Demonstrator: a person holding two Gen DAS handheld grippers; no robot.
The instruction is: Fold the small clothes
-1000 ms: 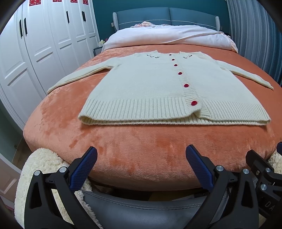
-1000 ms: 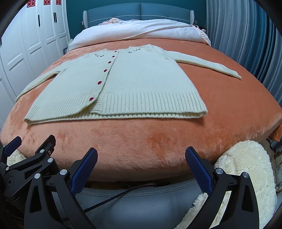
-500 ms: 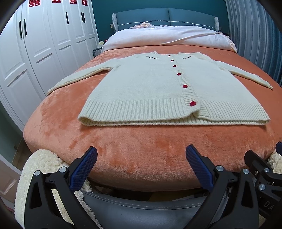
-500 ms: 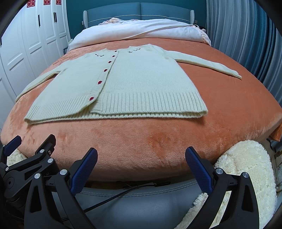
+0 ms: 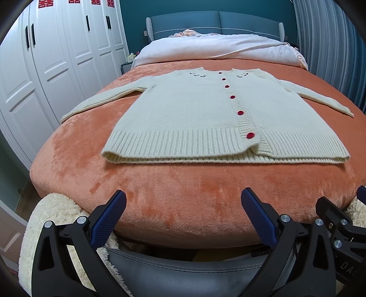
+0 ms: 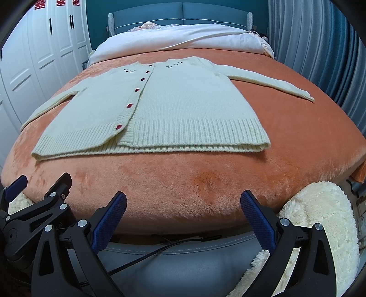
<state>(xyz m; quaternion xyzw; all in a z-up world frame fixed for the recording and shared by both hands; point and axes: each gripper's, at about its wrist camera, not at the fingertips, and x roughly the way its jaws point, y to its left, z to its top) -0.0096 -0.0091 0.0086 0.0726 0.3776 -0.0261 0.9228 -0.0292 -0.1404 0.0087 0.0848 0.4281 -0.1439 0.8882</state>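
Almost nothing has moved since the earlier frames: both views have crept a touch closer to the bed, and the garment lies exactly as it did. Nearest the cameras, the left gripper [image 5: 183, 214] hangs at the foot of the bed with its jaws spread wide and nothing between them; the right gripper [image 6: 183, 214] is the same, fully apart and empty. Both sit low, in front of the bed's padded grey footboard [image 5: 183, 271], well short of the clothing. A fluffy cream rug [image 6: 320, 219] shows at the sides.

Beyond them, the orange plush blanket [image 5: 183, 187] covers the bed, and on it the cream knit cardigan [image 5: 194, 114] lies flat, front up, buttoned with red buttons [image 5: 250, 135]. Its ribbed hem [image 5: 173, 141] faces the grippers, its neckline points to the white duvet [image 5: 217, 48] and blue headboard [image 5: 217, 21], and its sleeves are stretched out to either side, the left sleeve [image 5: 103, 100] reaching toward the white wardrobe [image 5: 57, 57].

The knit looks soft, thick and light, likely to drape and stretch rather than hold a crease, and the plush under it may grip it. Sensible holds appear to be a cuff or shoulder seam for folding a sleeve inward, or the two hem corners, pinching both layers together.
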